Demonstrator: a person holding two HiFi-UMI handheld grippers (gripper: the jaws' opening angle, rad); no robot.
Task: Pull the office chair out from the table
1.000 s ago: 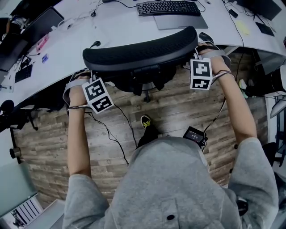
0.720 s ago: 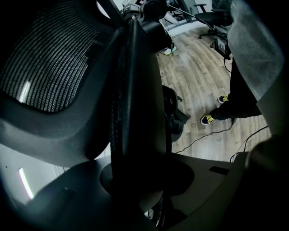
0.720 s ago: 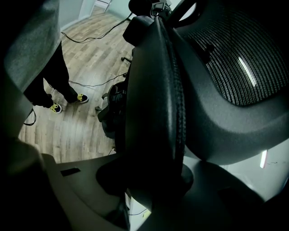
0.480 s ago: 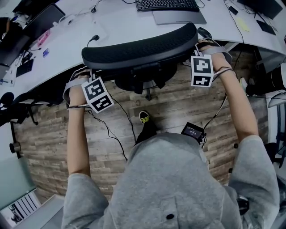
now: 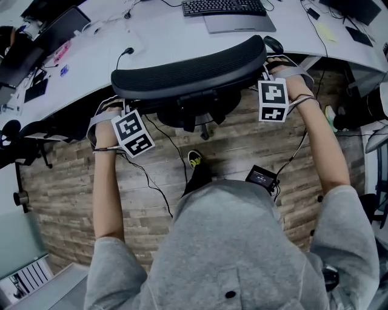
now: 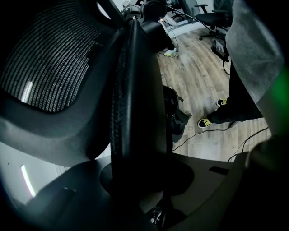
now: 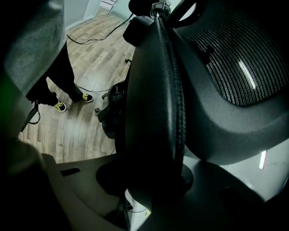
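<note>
The left gripper [image 5: 115,104] and right gripper [image 5: 274,63] each clamp one end of the office chair backrest [image 5: 191,66], with the white desk [image 5: 151,36] and keyboard [image 5: 221,7] at 12 o'clock and wood-plank floor [image 5: 230,145] below.

Head view. Office chair backrest [image 5: 191,69] at upper centre, just before the worktop [image 5: 151,36]. Keyboard [image 5: 221,7] on the worktop, top edge. Left tongs [image 5: 118,103] at the backrest's left end, right tongs [image 5: 270,65] at its right end. Floor [image 5: 230,145] below.
</note>
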